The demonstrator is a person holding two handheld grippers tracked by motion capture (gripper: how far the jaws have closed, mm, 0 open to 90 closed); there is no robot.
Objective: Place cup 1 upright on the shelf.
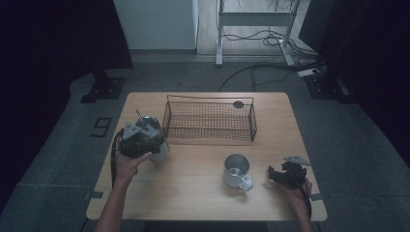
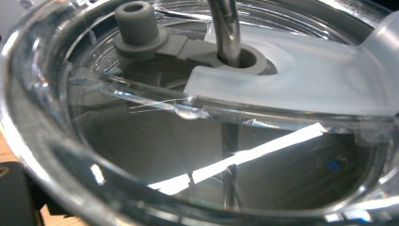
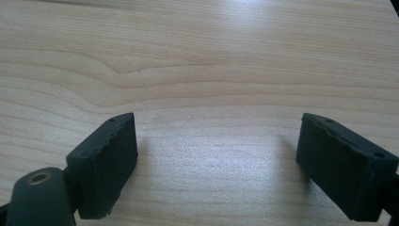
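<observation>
A clear tumbler (image 1: 155, 140) with a see-through lid and a metal straw (image 1: 139, 115) sits in the grip of the left gripper (image 1: 140, 137), near the left edge of the table (image 1: 193, 203) and just off the front left corner of the wire basket (image 1: 209, 121). Whether its base rests on the wood or hangs just above it cannot be told from the high view. In the left gripper view the lid (image 2: 226, 108) lies very close to the lens: a frosted slider (image 2: 301, 80) crosses it, the straw (image 2: 226, 28) passes down through a grey ring, and a grey stopper (image 2: 139, 26) stands up beside that. The left jaws themselves are hidden behind the tumbler there, so how they press on it cannot be made out, though the person's left hand (image 1: 129, 164) carries gripper and tumbler together. The basket stands along the far edge of the table. A metal mug (image 1: 237, 171) stands upright toward the front right, handle turned to the near edge. The right gripper (image 1: 285, 175) rests near the right edge, just beside the mug but apart from it; in the right gripper view its two black pads (image 3: 106, 160) stand spread over bare wood (image 3: 211, 70) with nothing between them.
</observation>
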